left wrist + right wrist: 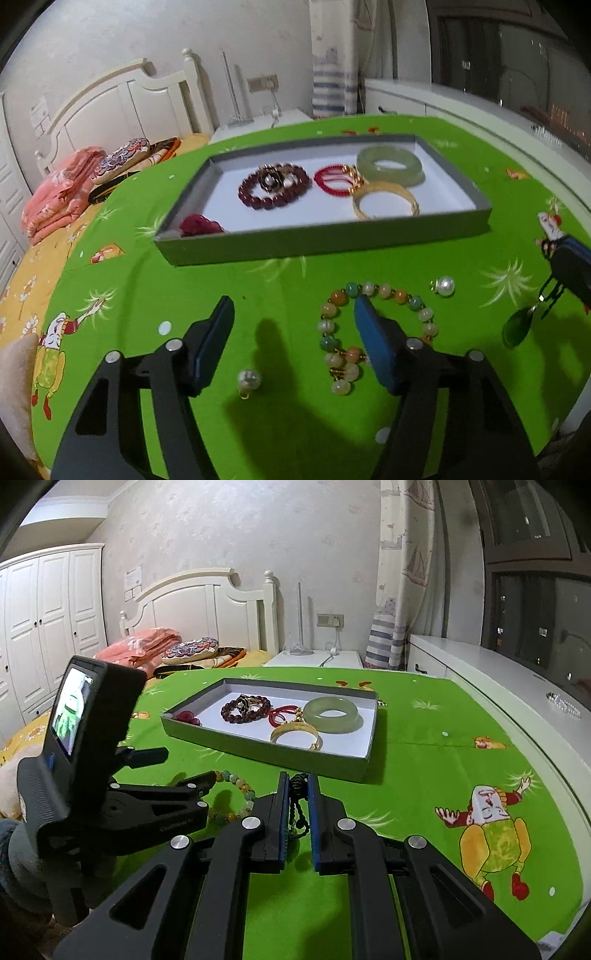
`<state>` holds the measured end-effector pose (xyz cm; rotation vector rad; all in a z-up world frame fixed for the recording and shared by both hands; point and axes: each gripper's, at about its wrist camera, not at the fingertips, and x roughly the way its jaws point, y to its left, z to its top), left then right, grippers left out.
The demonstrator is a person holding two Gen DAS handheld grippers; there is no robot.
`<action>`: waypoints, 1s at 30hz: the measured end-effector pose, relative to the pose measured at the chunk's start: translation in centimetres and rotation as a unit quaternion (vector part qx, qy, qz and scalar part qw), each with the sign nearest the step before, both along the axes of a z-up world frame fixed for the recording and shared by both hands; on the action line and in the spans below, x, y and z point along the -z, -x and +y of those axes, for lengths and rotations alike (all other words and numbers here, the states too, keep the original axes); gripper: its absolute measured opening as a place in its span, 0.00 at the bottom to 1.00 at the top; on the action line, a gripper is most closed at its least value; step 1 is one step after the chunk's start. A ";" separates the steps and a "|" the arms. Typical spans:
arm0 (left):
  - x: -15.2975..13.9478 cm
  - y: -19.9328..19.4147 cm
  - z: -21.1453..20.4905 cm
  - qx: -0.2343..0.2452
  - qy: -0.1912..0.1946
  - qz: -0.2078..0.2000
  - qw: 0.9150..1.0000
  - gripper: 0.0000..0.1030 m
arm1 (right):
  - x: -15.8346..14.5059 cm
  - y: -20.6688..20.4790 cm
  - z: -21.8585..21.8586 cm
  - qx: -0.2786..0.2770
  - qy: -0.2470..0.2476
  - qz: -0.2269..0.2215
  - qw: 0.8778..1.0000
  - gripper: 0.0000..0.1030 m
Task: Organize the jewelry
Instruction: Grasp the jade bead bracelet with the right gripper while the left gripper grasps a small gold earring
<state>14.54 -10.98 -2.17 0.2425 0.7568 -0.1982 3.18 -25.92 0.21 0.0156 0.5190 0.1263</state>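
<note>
A grey tray [325,242] [266,751] on the green cloth holds a dark red bead bracelet [274,187], a red cord bracelet [330,180], a gold bangle [384,203], a pale green jade bangle [389,164] and a dark red piece [199,225]. My left gripper [293,308] is open above the cloth; its right finger hides part of a multicolour bead bracelet [338,332]. A pearl earring [443,286] and a pearl pendant [249,380] lie nearby. My right gripper [297,781] is shut on the black cord [299,805] of a green pendant [515,328], which hangs below it.
The green cartoon cloth [424,768] covers a table. A bed with pink bedding [147,646] is at the left, a white cabinet [498,672] along the right edge, and a nightstand [314,659] behind.
</note>
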 end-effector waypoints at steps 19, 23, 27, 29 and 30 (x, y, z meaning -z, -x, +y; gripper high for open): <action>-0.7 1.7 1.5 0.023 0.063 -0.057 0.996 0.09 | 0.4 0.0 0.2 0.000 -0.001 -0.004 1.000 0.11; -1.5 2.7 2.3 0.009 0.087 -0.087 0.992 0.09 | 0.8 0.0 0.2 0.004 -0.004 0.000 1.000 0.11; -2.2 4.3 2.2 0.001 0.077 -0.130 0.989 0.09 | 1.1 0.3 0.6 -0.003 -0.003 0.000 1.000 0.11; -2.5 5.2 2.3 0.000 0.070 -0.153 0.986 0.09 | 1.1 0.7 1.0 -0.007 -0.003 -0.003 1.000 0.11; -2.6 5.6 2.4 -0.002 0.065 -0.164 0.984 0.09 | 1.1 0.8 1.1 -0.008 -0.003 -0.005 1.000 0.11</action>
